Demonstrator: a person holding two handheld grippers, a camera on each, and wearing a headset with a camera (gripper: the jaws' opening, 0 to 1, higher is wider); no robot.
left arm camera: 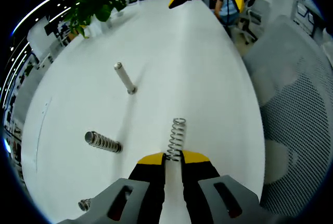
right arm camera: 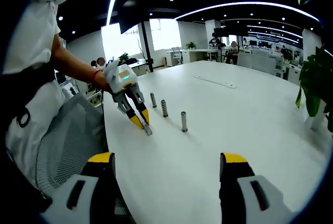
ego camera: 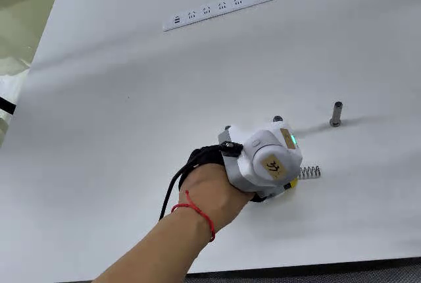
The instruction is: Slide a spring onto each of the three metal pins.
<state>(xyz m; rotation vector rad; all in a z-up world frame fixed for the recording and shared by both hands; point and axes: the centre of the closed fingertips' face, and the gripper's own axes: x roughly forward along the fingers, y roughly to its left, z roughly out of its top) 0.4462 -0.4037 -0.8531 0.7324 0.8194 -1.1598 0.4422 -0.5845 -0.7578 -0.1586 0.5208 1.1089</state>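
My left gripper (ego camera: pixel 293 180) rests low on the white table (ego camera: pixel 118 118), shut on one end of a loose spring (ego camera: pixel 309 172). The left gripper view has the spring (left arm camera: pixel 176 139) sticking out forward from between the yellow tips of the left gripper (left arm camera: pixel 173 157). Ahead stands a bare metal pin (left arm camera: pixel 125 78) (ego camera: pixel 336 113). A second pin (left arm camera: pixel 103 141) wears a spring, and a third pin (left arm camera: pixel 84 204) sits at the lower edge. My right gripper (right arm camera: pixel 167 159) is open and empty, held away from the pins, facing the left gripper (right arm camera: pixel 136 113) and the row of pins (right arm camera: pixel 183 122).
A white power strip (ego camera: pixel 219 8) lies at the far side of the table. The table's near edge (ego camera: pixel 296 271) runs just below the hand. A mesh chair (left arm camera: pixel 296 130) stands beside the table, and a plant (left arm camera: pixel 96 5) stands beyond its far end.
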